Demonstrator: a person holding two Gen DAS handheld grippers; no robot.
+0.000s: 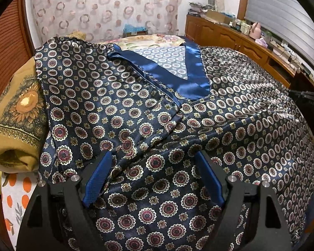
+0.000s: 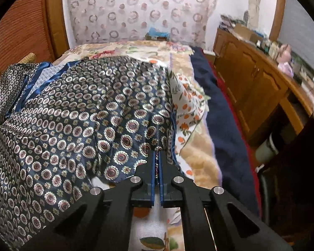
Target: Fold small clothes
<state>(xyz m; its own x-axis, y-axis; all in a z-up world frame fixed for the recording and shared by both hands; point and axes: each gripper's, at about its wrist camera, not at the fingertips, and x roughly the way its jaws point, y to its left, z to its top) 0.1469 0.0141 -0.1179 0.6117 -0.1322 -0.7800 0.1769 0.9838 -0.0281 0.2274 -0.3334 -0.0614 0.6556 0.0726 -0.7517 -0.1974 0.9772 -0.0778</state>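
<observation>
A navy satin garment (image 1: 230, 108) with round medallion print and a plain blue collar band (image 1: 196, 77) lies spread over the bed. Its left side is folded in over the body. My left gripper (image 1: 153, 156) is open, its blue pads on either side of the cloth near the garment's lower middle, holding nothing. In the right wrist view the same garment (image 2: 83, 115) fills the left half. My right gripper (image 2: 157, 153) is shut on the garment's right lower edge, a strip of cloth pinched between the pads.
A folded mustard sunflower cloth (image 1: 16, 113) lies at the garment's left. A white sheet with orange fruit print (image 2: 190, 108) and a navy blanket (image 2: 221, 125) lie to its right. A wooden cabinet (image 2: 253, 92) with clutter runs along the right.
</observation>
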